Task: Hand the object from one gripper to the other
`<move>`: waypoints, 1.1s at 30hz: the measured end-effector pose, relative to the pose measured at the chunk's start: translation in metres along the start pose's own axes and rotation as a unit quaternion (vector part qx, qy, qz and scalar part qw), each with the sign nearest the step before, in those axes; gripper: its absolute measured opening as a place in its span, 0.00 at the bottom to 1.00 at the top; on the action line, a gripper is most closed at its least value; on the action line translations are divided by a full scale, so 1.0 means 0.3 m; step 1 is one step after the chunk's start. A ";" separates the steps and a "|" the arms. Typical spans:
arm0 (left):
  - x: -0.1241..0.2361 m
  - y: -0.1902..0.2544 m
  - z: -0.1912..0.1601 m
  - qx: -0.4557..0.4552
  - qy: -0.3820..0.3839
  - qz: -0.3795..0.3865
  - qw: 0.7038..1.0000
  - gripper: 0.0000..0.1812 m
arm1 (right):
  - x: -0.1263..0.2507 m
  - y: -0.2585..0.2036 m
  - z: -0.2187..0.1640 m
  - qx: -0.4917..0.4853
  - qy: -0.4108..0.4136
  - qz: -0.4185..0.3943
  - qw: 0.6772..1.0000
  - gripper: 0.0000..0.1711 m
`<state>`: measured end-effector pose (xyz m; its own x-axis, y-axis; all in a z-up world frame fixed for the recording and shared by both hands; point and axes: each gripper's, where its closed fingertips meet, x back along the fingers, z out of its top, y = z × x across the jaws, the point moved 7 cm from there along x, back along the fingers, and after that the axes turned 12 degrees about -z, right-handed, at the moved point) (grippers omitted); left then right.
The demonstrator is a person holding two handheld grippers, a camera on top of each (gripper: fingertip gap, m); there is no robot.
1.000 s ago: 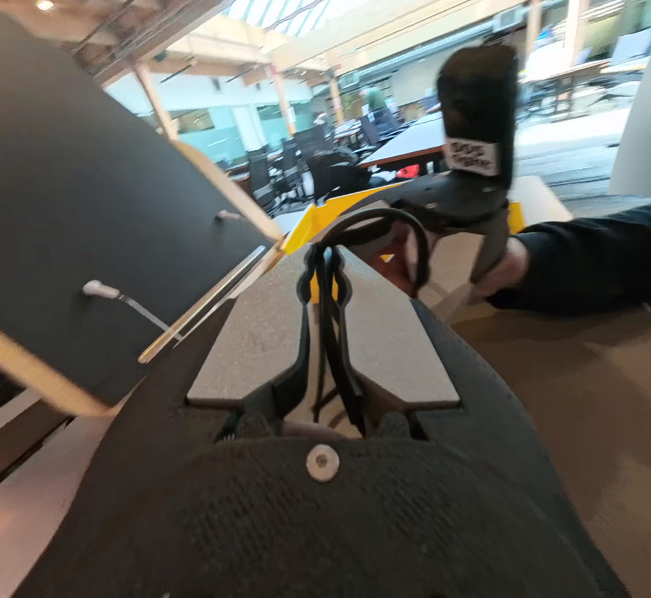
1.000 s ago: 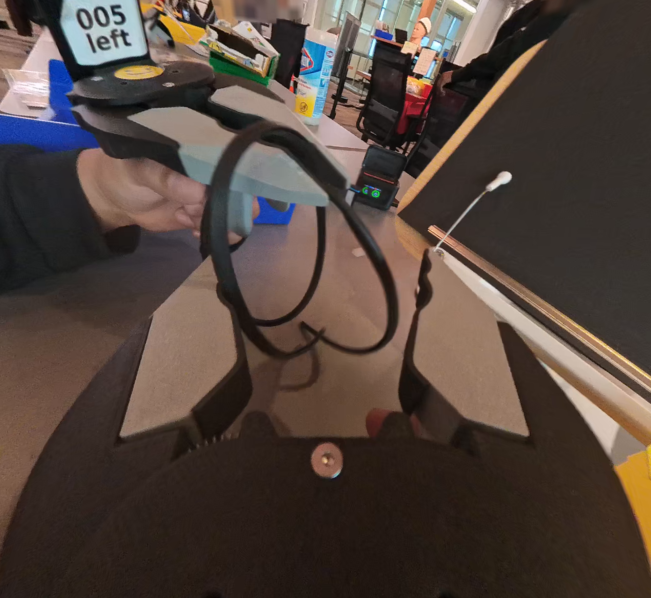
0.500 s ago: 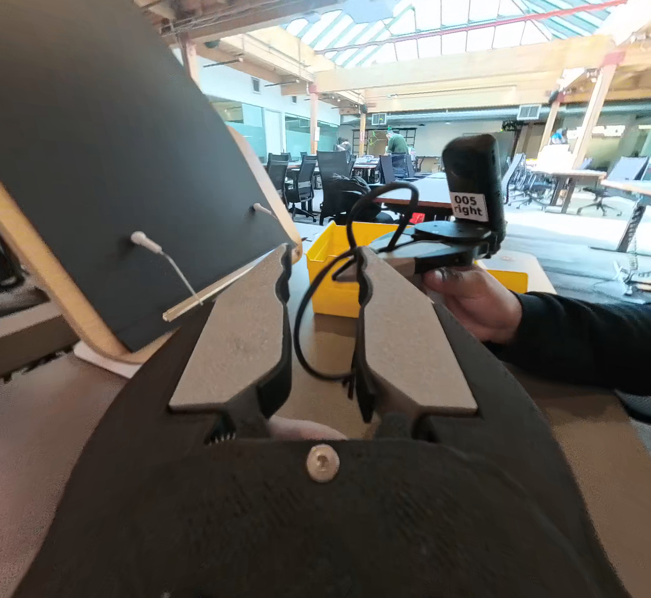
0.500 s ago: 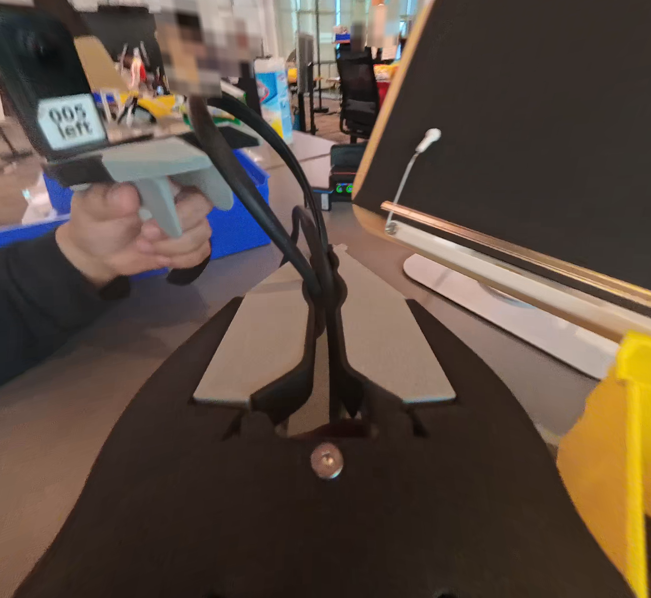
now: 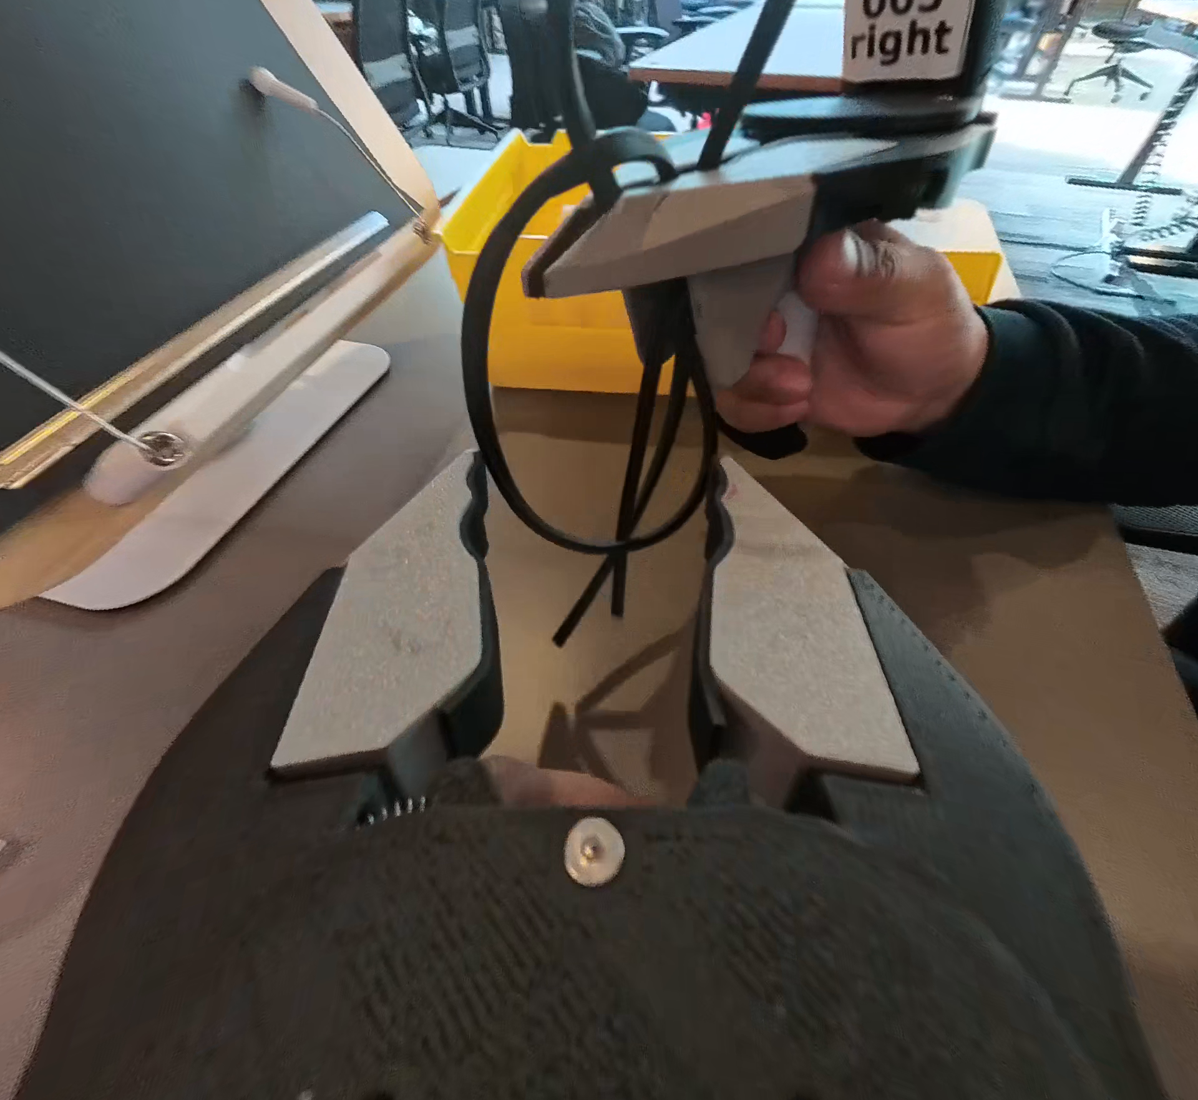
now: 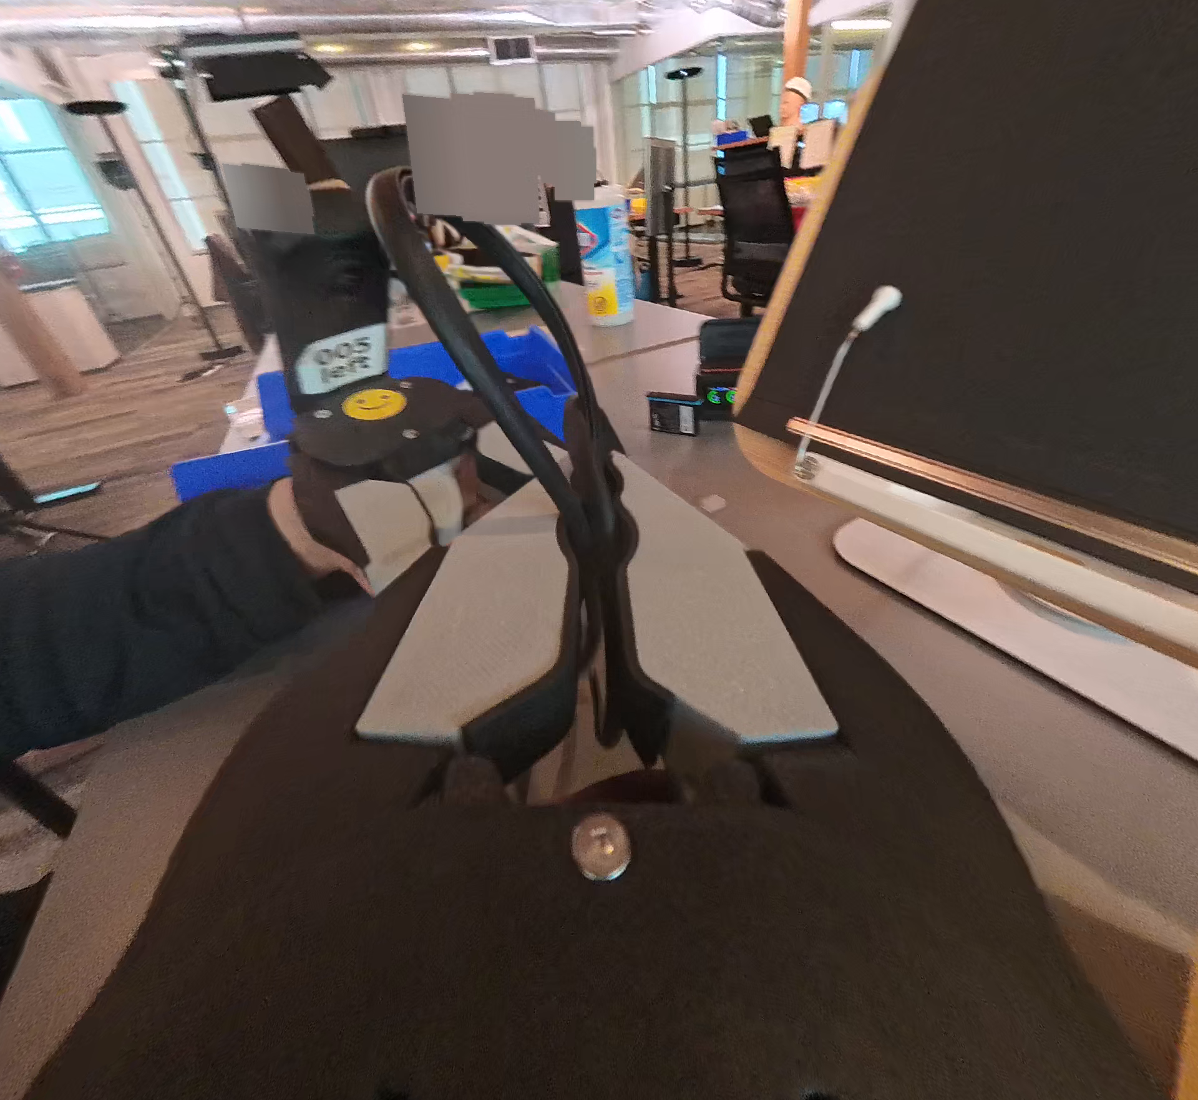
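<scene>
Black cable ties (image 5: 570, 420), looped into a bundle, hang from the right gripper (image 5: 551, 284), whose jaws are pressed together, pinching the bundle partway along; in the right wrist view the ties (image 6: 493, 369) arc up toward 12 o'clock from the closed tips. Loose tails dangle in the gap of the left gripper (image 5: 593, 511), jaws spread wide, touching nothing.

Handover looks done, judging by who holds what.

Risks:
- grip sits on thin slick straps, so a tug or a swing could slide the bundle out
- dangling tails may snag the left jaws if that gripper lifts before backing off
- the loop could catch on the thin wire arm (image 5: 363, 142) of the slanted black board (image 5: 149, 161) at 10 o'clock, very near.

Around: yellow bin (image 5: 564, 330) at 12 o'clock behind the ties, on the brown counter (image 5: 972, 583). Right view: blue bin (image 6: 512, 356) at 11, white wipes tub (image 6: 606, 265) at 12, small black device (image 6: 674, 420) at 1. None blocks a straight retreat, prob. only the board crowds it.
</scene>
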<state>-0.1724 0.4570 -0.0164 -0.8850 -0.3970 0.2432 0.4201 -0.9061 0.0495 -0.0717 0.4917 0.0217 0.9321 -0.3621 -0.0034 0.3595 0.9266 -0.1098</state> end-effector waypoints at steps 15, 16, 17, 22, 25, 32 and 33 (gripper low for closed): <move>0.025 0.034 0.034 -0.035 0.029 -0.029 0.999 0.22 | 0.022 0.048 0.021 -0.048 0.028 -0.033 0.998 0.00; 0.044 0.027 0.044 -0.038 0.040 -0.021 0.998 0.17 | 0.029 0.070 0.024 -0.048 0.031 -0.060 0.997 0.00; 0.063 0.018 0.057 -0.045 0.053 -0.006 0.998 0.12 | 0.037 0.088 0.025 -0.047 0.032 -0.080 0.995 0.00; 0.112 0.045 0.103 -0.029 0.117 -0.049 0.992 0.12 | 0.032 0.122 0.002 -0.049 0.008 -0.134 0.990 0.00; 0.094 0.094 0.113 -0.021 0.131 -0.125 0.983 0.12 | 0.017 0.120 -0.013 -0.041 -0.006 -0.145 0.989 0.00; -0.045 0.055 0.022 -0.023 -0.019 -0.012 0.999 0.25 | -0.007 0.026 0.000 -0.043 0.012 -0.047 0.998 0.00; -0.058 0.055 0.011 -0.026 -0.034 -0.008 0.999 0.26 | -0.009 0.015 0.000 -0.046 0.012 -0.031 0.998 0.00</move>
<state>-0.1494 0.4494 -0.0165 -0.8751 -0.3731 0.3082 0.3934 -0.9193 0.0043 -0.0727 0.4968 0.0212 0.9067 -0.4215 -0.0182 0.4095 0.8897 -0.2018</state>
